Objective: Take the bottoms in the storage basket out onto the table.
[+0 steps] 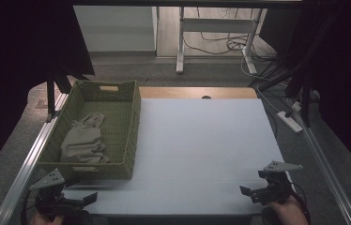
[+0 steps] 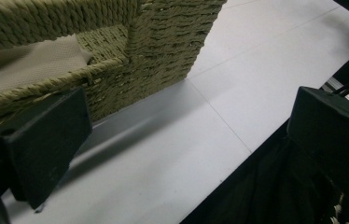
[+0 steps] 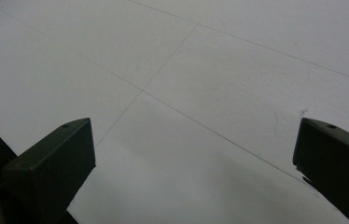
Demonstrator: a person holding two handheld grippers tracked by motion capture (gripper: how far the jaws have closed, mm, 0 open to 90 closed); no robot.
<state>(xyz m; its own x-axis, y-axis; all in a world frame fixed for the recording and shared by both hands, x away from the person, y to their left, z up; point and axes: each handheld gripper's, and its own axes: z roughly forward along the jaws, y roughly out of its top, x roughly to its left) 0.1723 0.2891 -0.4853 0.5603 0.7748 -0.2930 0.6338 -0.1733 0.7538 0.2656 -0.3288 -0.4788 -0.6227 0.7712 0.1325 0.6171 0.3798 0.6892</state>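
both grippers empty at the table's near edge

high view: the left gripper [image 1: 87,199] sits by the woven basket [image 1: 133,124], jaws apart; a beige cloth [image 1: 83,140] lies inside the basket. the right gripper [image 1: 251,193] rests spread on the white table [image 1: 202,145].

left gripper view: jaws wide, holding nothing; the basket corner is just ahead.

right gripper view: jaws wide over bare table.

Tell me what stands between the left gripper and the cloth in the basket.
The basket's near wall does. The left gripper sits low at the table's front edge, jaws open, just outside it; the cloth lies inside, behind that wall.
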